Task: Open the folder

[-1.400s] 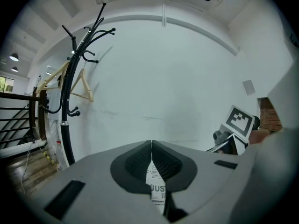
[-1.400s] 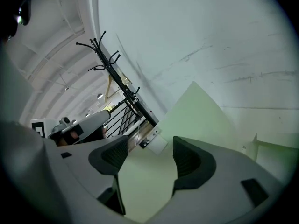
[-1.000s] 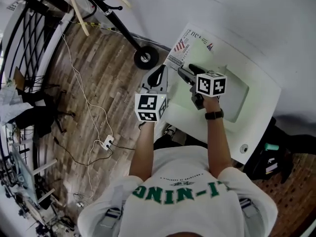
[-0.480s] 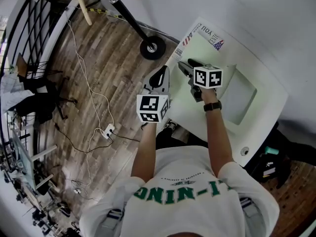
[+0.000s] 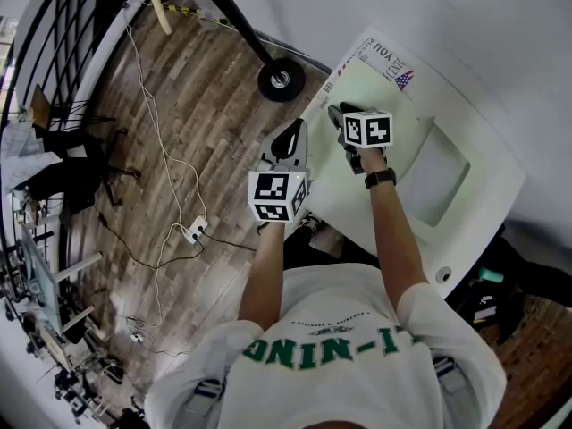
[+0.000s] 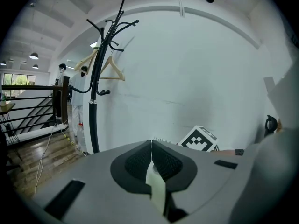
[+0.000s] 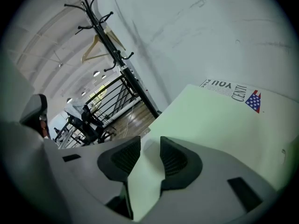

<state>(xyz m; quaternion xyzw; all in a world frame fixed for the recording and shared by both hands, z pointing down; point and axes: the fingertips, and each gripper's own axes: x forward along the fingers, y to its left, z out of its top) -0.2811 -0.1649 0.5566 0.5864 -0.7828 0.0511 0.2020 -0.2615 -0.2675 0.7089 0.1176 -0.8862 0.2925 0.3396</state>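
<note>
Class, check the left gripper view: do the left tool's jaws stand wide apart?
No, the left tool has its jaws closed together on the thin pale green edge of the folder.

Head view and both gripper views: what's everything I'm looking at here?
folder: one, pale green, on the table.
printed sheet: one, white with a flag, at the folder's far edge.
table: one, white, by the wall.
coat stand: one, black, on the floor beside the table.
hanger: at least one, wooden, on the coat stand.
power strip: one, white, on the wooden floor.
railing: one, black, far left.
left gripper: one, grey, shut on the folder's edge.
right gripper: one, grey, jaws apart, just been closing, folder cover between them.
</note>
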